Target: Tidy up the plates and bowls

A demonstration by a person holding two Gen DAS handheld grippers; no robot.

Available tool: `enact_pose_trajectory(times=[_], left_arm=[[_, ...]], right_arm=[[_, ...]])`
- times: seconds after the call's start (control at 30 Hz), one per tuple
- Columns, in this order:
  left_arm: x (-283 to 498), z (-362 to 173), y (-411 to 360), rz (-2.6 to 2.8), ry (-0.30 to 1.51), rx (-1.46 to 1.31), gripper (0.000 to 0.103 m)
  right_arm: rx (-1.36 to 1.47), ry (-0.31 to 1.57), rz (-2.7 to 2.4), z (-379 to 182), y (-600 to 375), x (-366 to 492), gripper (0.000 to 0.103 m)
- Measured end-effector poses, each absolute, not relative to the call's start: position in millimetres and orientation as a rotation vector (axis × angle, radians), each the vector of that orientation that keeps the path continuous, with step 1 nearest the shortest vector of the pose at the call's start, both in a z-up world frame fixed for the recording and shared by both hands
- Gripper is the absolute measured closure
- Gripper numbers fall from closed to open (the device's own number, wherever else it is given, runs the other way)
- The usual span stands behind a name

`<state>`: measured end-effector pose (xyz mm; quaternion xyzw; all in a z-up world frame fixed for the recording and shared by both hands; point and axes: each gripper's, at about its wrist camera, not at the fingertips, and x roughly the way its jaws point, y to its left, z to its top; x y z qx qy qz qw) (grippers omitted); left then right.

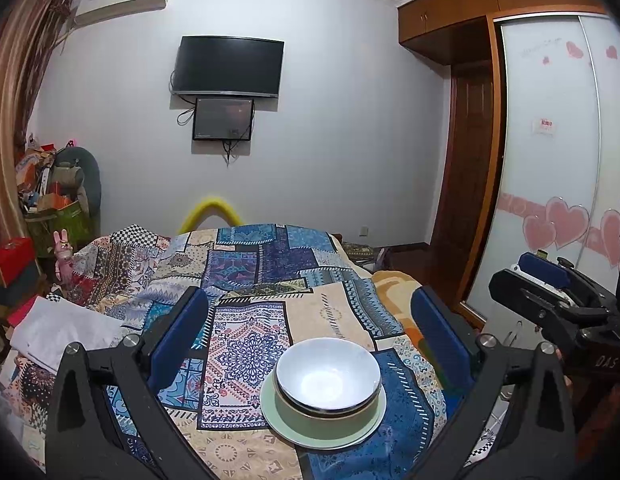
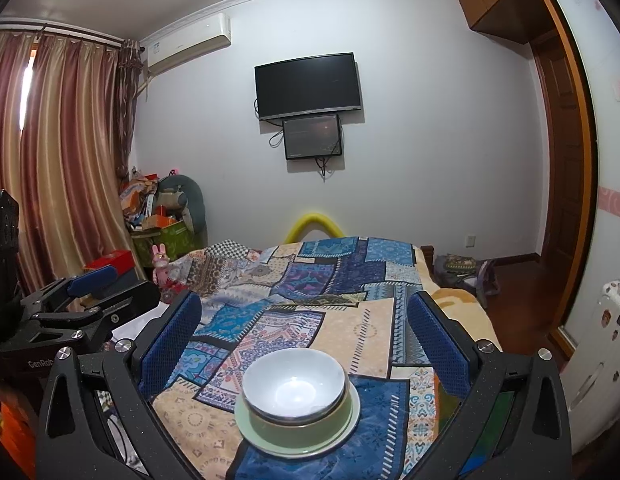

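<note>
Dim, bluish indoor light; glare inside the white bowl (image 1: 327, 374); strong fisheye bending, dark corners.

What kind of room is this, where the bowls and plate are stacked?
Most likely a bedroom in a home. The stacked dishes sit on a bed with a patchwork cover, a television hangs on the wall, and a sliding-door wardrobe stands on the right.

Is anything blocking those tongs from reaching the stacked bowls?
Nothing visible. The open left tongs and right tongs face the white bowl, with only bare patchwork quilt between.
</note>
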<state>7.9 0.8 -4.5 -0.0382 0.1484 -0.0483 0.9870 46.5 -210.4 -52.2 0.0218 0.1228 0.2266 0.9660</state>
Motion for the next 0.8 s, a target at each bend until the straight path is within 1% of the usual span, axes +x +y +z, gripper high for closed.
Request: enact_pose_trajectory(times=[0.8], left_arm=[[5.5,-8.7,-1.2,-0.107,0.3,-0.078,0.0]], right_arm=[[0.051,0.245,0.467,-52.9,-211.7,46.8,0.0]])
